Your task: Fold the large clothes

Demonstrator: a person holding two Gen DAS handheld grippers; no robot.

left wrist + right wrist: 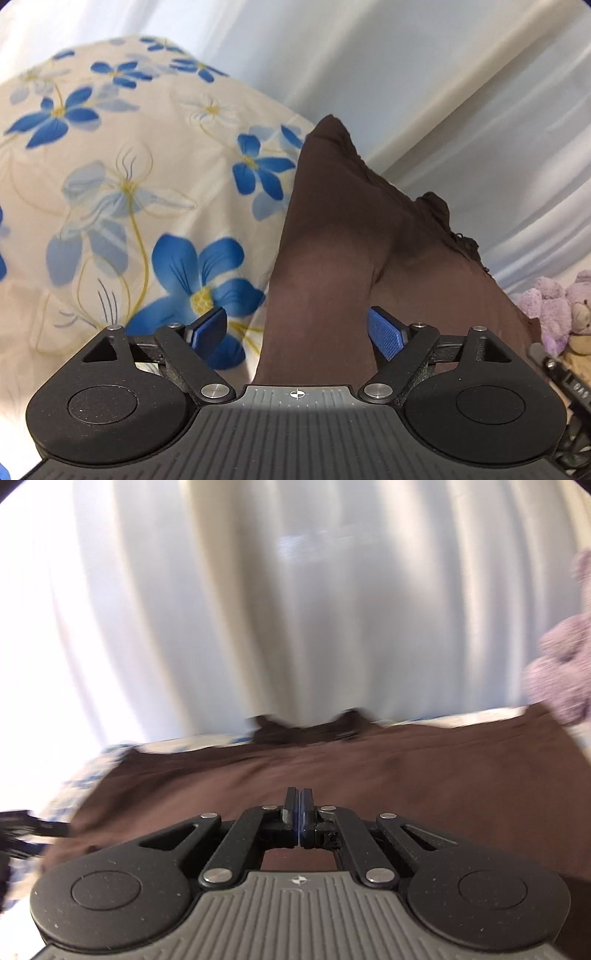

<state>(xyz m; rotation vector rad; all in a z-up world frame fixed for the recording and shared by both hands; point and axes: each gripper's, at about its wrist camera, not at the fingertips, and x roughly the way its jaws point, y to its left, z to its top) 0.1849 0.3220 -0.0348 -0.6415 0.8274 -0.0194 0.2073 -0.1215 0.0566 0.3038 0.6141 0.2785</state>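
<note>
A dark brown garment (pixel 343 236) lies on a bed with a cream sheet printed with blue flowers (pixel 129 177). In the left wrist view my left gripper (pixel 297 328) is open, its blue pads (pixel 384 332) spread on either side of the garment's near part. In the right wrist view the brown garment (pixel 369 768) spreads wide across the bed. My right gripper (pixel 298 812) is shut just above it, pads pressed together; no cloth shows between them. The right view is blurred by motion.
Pale curtains (pixel 424 74) hang behind the bed in both views. Purple plush toys (pixel 554 306) sit at the right edge of the bed, also seen in the right wrist view (pixel 561 657). Part of the other gripper (pixel 26 830) shows at the left.
</note>
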